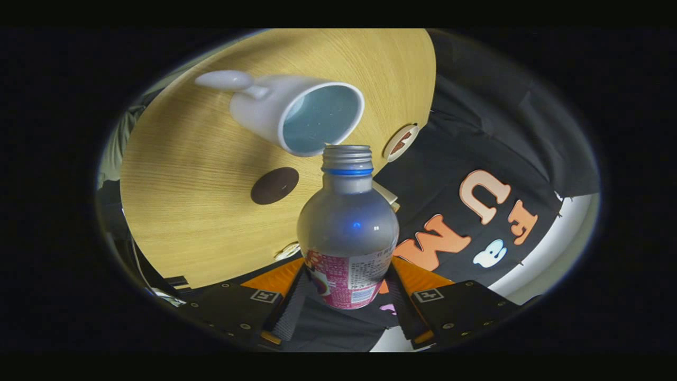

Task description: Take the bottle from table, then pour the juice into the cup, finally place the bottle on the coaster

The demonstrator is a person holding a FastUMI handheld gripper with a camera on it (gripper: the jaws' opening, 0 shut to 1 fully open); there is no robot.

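A clear bottle [347,222] with a blue neck ring, an open threaded mouth and a pink label sits between my fingers, and the gripper [346,296] is shut on its labelled lower body. The whole scene looks rolled sideways, so the bottle is tipped. Its mouth reaches the rim of a white cup [296,111] with a pale blue inside and a handle, standing on the wooden table [201,211]. A dark brown round coaster [274,186] lies on the table, between the cup and my fingers, to the side of the bottle.
A round wooden disc with a reddish mark [400,142] rests at the table's edge beyond the bottle. A small pale item [287,251] lies at the table's near edge. Black cloth hangs past the table edge.
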